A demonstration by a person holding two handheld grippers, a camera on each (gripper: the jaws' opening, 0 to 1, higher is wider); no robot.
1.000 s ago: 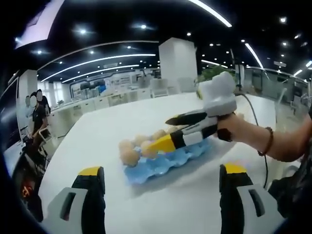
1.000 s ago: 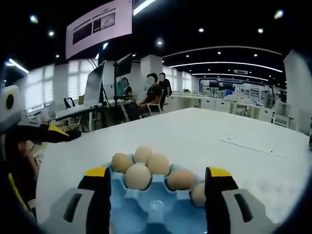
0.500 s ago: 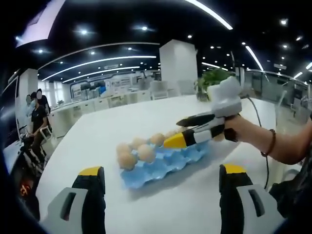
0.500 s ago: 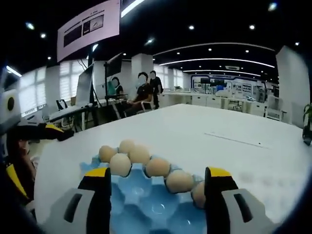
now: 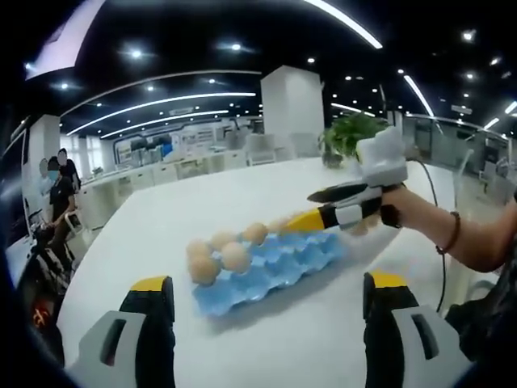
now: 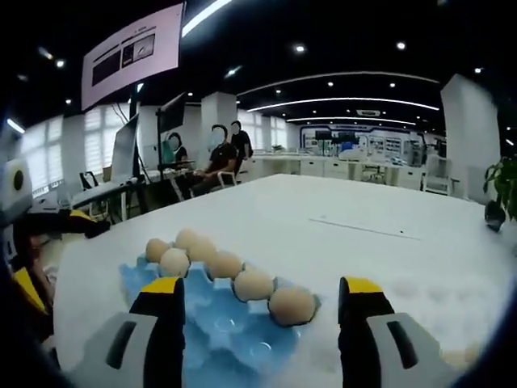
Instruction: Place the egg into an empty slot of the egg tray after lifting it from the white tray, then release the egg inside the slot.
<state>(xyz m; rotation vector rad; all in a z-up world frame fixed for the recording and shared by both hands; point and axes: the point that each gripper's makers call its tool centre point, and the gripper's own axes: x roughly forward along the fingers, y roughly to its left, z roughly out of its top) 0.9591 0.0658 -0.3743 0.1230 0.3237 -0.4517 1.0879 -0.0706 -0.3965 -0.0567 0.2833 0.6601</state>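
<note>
Wide white table [image 5: 242, 202] with bare surface on every side of the blue egg tray [image 5: 275, 271]; far edge well beyond it, near rim close below the jaws. Seen in the right gripper view, tray [image 6: 218, 319] just ahead of the right gripper [image 6: 258, 323], jaws spread wide with nothing between them, open tabletop to the right toward a potted plant [image 6: 501, 190]. Left gripper [image 5: 266, 323] likewise spread wide and empty, low over the table short of the tray. Compared with a second ago — the right gripper [image 5: 335, 206] drawn back from above the tray toward its far right end, its yellow tips parted, held by a hand [image 5: 404, 212]; tray now lying farther off and more to the left in the right gripper view. Eggs [image 6: 234, 271] tan, smooth, seated in a row along the tray's far side, one [image 6: 291, 305] at the near right end, blue cups empty in front. Small pale object [image 6: 456, 358] on the table at lower right — cannot tell what. People seated at desks [image 6: 218, 153] far behind.
</note>
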